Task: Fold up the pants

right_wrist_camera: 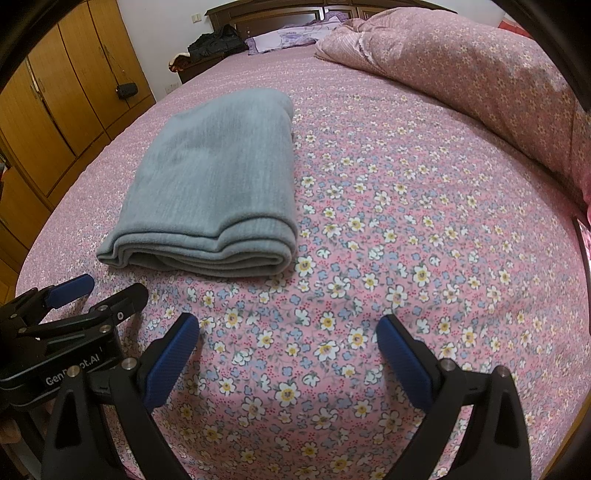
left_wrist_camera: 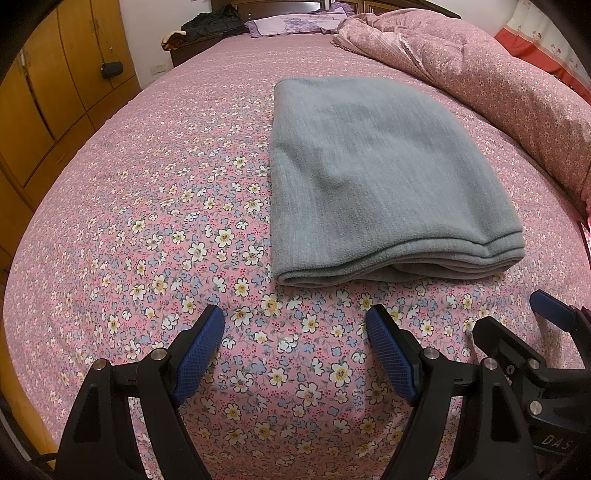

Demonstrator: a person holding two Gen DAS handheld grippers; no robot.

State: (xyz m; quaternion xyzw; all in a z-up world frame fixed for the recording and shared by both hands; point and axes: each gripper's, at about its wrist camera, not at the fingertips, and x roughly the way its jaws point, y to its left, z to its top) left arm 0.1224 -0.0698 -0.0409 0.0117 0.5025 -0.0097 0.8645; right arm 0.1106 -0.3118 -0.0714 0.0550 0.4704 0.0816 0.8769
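My left tongs [left_wrist_camera: 295, 325] stand wide at the bottom of the left wrist view, blue pads [left_wrist_camera: 201, 354] apart, with nothing between them but the flowered bed sheet [left_wrist_camera: 147, 221]. My right tongs [right_wrist_camera: 290, 332] are likewise spread wide at the bottom of the right wrist view, holding nothing. Both sets hang above the sheet, angled downward, and neither touches the fabric. Each pair shows in the other's camera: the right tongs enter at the lower right edge of the left view, the left tongs at the lower left edge of the right view (side by side, close together).

Just beyond the tips lie the pants [left_wrist_camera: 369, 177], grey fleece, folded into a compact rectangle of several layers. The stacked layer edges face me; the rounded fold lies at the far end. In the left view the bundle occupies centre to right of centre; in the right view the pants [right_wrist_camera: 214, 184] sit left of centre. They lie flat on the sheet, apart from both tongs.

Farther out, a pink quilt [left_wrist_camera: 480, 74] is bunched along the upper right. Pillows [left_wrist_camera: 295, 22] and a dark garment [left_wrist_camera: 214, 22] lie at the top by the headboard. A wooden wardrobe [left_wrist_camera: 55, 74] fills the upper left, with a small black bag [left_wrist_camera: 112, 69] hanging on its door.
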